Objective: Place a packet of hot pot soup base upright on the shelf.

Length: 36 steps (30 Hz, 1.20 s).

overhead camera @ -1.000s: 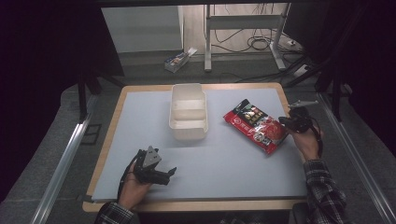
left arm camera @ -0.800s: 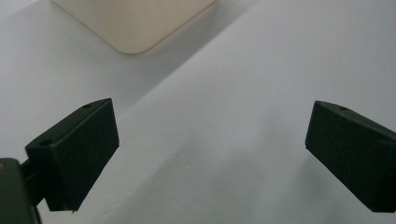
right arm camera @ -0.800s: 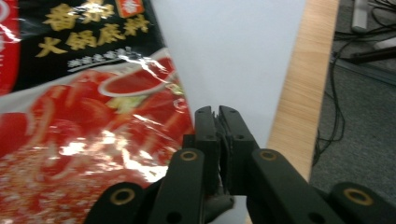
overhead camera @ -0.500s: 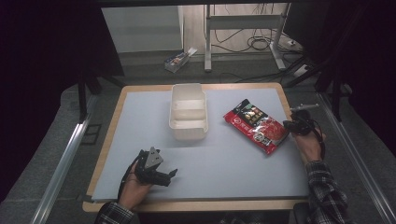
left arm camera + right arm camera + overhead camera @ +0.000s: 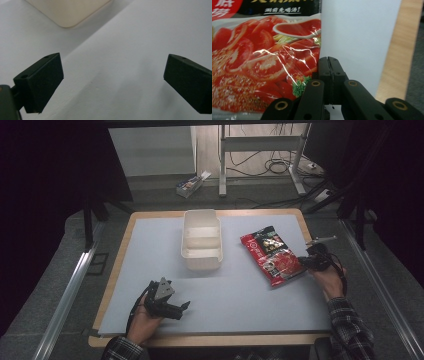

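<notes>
A red soup packet [image 5: 272,255] printed with tomatoes lies flat on the grey mat, right of centre. My right gripper [image 5: 301,262] is shut, its tips low at the packet's right edge. In the right gripper view the jaws [image 5: 329,60] meet with no gap beside the packet [image 5: 262,57]. I cannot tell whether film is pinched between them. A cream two-compartment container [image 5: 201,240] stands empty at the middle back. My left gripper [image 5: 182,307] rests near the front left, open over bare mat [image 5: 112,80]. The container's corner [image 5: 67,12] shows beyond it.
The grey mat [image 5: 240,300] covers a wooden table [image 5: 210,340] whose rim shows all round. A small box [image 5: 192,182] lies on the floor behind the table, near metal desk legs and cables. Metal rails run along both sides.
My right hand has edged slightly along the packet's right edge. The packet, the container and my left gripper have stayed put.
</notes>
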Available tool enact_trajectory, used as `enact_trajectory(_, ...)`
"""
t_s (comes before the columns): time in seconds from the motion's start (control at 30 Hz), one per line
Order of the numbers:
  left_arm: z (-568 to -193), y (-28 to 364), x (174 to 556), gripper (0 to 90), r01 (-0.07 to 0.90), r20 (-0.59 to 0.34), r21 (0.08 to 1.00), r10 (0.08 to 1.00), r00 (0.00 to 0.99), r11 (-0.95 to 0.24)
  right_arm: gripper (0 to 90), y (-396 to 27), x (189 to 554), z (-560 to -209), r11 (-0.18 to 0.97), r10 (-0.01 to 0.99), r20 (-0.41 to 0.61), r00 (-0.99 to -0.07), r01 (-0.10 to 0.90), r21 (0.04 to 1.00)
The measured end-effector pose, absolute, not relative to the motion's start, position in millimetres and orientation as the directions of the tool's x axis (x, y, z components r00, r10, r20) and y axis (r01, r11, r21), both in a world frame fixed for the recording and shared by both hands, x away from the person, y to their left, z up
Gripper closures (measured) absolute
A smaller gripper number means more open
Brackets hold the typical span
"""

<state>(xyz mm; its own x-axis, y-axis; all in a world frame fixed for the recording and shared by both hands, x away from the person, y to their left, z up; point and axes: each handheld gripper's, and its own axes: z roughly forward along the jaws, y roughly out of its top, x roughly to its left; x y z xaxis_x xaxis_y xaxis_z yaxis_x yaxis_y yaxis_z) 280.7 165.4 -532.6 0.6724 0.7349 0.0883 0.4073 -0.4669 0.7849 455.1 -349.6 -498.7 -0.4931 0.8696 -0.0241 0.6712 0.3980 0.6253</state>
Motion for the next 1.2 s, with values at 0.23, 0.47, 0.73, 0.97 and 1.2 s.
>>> enact_trajectory(0.23,-532,166,280,2.4,0.407,0.084,0.789,0.737,0.671,-0.46,89.7,-343,444,-499,0.41,0.851,0.01,-0.526,0.675,0.613)
enact_trajectory(0.47,-532,166,280,2.4,0.403,0.089,0.791,0.738,0.669,-0.461,89.6,-325,430,-502,0.479,0.798,0.019,-0.602,0.654,0.586)
enact_trajectory(0.73,-532,166,280,2.5,0.399,0.094,0.79,0.735,0.671,-0.465,89.6,-297,414,-504,0.566,0.729,-0.002,-0.684,0.601,0.564)
enact_trajectory(0.97,-532,165,280,2.6,0.404,0.088,0.789,0.735,0.673,-0.464,89.6,-263,402,-506,0.619,0.647,0.032,-0.761,0.55,0.561)
enact_trajectory(1.2,-531,165,280,3.5,0.414,0.071,0.788,0.735,0.675,-0.455,89.6,-254,399,-505,0.638,0.642,-0.009,-0.767,0.527,0.561)
